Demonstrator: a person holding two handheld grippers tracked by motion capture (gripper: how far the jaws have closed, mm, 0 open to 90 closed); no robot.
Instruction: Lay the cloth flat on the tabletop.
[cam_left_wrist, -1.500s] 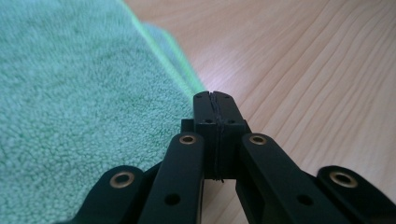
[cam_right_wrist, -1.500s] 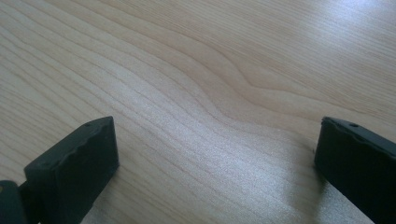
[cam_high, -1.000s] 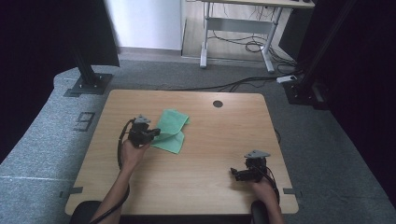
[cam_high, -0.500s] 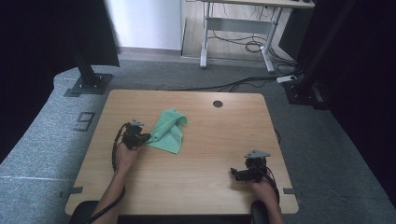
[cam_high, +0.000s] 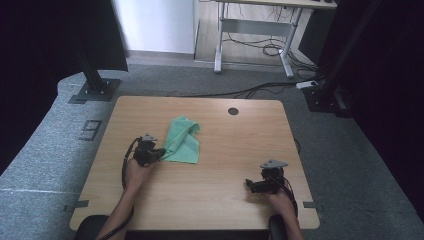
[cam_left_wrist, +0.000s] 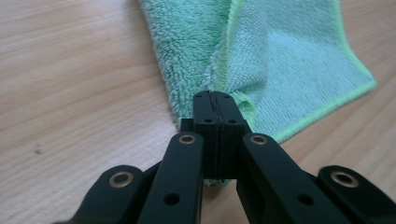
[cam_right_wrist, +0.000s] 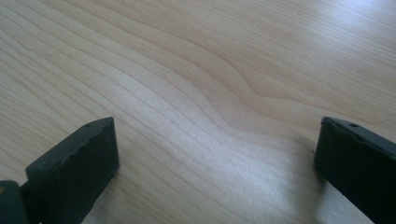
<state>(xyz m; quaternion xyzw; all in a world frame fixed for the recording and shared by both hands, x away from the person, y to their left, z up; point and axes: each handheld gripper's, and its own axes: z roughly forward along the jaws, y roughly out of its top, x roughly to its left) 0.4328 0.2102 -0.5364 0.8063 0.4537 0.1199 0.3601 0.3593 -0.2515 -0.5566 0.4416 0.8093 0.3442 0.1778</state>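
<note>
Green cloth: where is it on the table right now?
In the high view the green cloth lies left of the table's middle, below the round hole; the left gripper is shut on its near-left edge.

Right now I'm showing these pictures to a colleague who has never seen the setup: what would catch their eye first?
The green cloth, bunched and folded left of centre on the wooden table, is the only colour there. The left gripper sits at its near left corner, jaws shut on the cloth's edge. The right gripper lies apart near the table's front right, its jaws wide open over bare wood.
</note>
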